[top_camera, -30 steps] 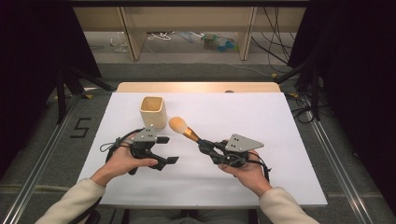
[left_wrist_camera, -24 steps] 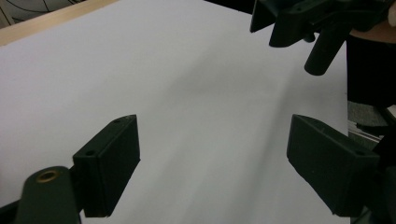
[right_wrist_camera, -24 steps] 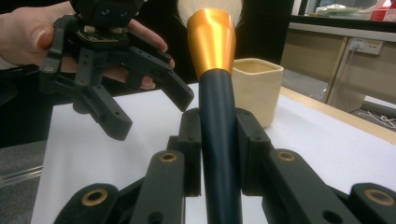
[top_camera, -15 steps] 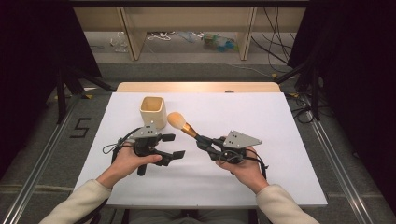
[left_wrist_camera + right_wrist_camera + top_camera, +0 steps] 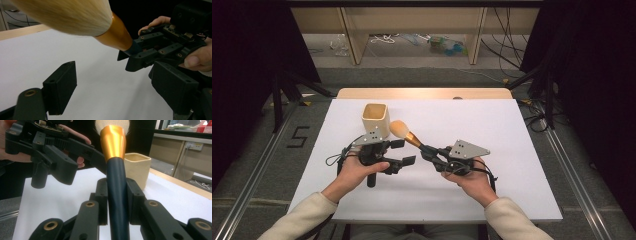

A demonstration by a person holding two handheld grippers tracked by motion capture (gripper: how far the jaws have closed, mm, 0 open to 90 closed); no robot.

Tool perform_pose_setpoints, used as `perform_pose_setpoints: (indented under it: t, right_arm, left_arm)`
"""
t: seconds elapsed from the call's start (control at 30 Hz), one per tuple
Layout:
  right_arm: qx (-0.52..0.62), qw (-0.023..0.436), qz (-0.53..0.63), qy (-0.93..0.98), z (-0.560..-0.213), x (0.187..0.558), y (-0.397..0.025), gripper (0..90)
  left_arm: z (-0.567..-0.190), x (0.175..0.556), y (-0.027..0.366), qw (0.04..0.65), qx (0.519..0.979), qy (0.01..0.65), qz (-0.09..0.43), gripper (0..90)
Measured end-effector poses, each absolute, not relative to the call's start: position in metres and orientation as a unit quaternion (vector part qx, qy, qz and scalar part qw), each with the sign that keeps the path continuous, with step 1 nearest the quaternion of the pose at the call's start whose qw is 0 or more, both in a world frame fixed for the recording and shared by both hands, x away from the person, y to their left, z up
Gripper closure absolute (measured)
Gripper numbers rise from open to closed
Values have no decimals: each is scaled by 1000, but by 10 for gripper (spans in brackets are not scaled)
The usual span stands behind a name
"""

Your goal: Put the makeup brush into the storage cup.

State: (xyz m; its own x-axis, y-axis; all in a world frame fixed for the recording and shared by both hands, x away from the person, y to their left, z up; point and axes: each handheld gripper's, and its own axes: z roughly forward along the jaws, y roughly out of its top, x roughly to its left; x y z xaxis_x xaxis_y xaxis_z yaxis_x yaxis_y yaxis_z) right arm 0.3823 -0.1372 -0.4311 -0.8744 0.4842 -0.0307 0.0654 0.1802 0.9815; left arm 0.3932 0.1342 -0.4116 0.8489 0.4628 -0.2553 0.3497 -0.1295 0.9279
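Above the white table, just beside the cream cup, my right gripper is clamping the makeup brush by its stiff, slick dark handle, sparing the soft bristles, while my left gripper is hanging open, its jaws spread
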Motion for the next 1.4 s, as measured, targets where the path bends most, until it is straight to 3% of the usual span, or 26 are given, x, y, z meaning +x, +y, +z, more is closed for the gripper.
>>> perform_pose_setpoints:
  t: [1.03,1.4]
  right_arm:
    - [179,172,611,752,-432,381,-129,755]
    - [179,179,610,750,-432,381,-128,755]
  left_arm:
    - [-411,393,121,639,699,318,33,311]
    - [-412,394,120,647,692,318,32,411]
